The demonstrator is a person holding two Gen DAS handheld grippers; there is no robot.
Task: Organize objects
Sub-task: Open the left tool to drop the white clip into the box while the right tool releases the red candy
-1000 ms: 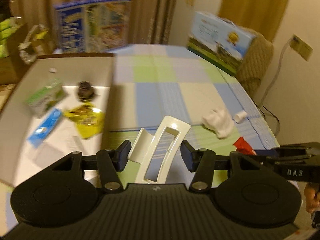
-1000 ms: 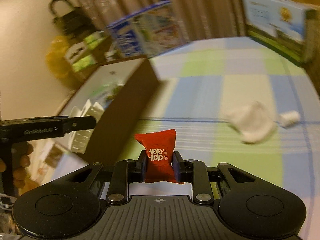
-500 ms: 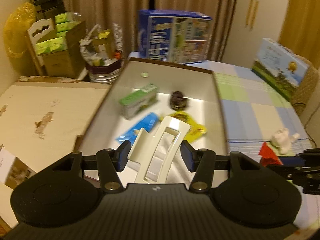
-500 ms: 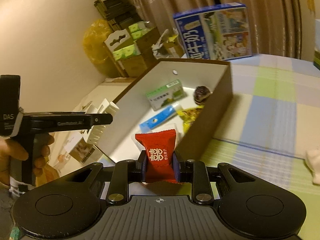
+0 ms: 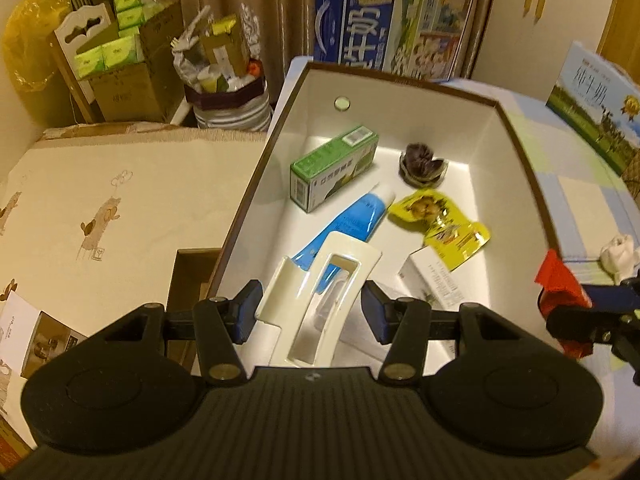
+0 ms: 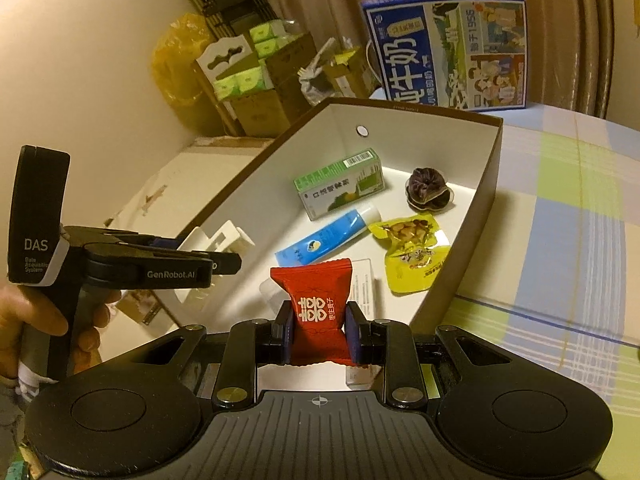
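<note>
Checked bench (image 6: 560, 208) carrying white box (image 5: 460, 120) mid-frame | left gripper (image 5: 310, 312) fingers gripping cream clip (image 5: 320, 288) at lower centre | right gripper (image 6: 318, 330) fingers pinching red candy (image 6: 316, 300) at lower centre

Objects lying inside the box on the table

The carton (image 5: 334, 168) is lying behind the tube (image 5: 344, 228) in the box (image 5: 520, 168); the pouch (image 5: 440, 224) is sitting right of the tube, the dried fruit (image 5: 422, 164) behind the pouch.
</note>
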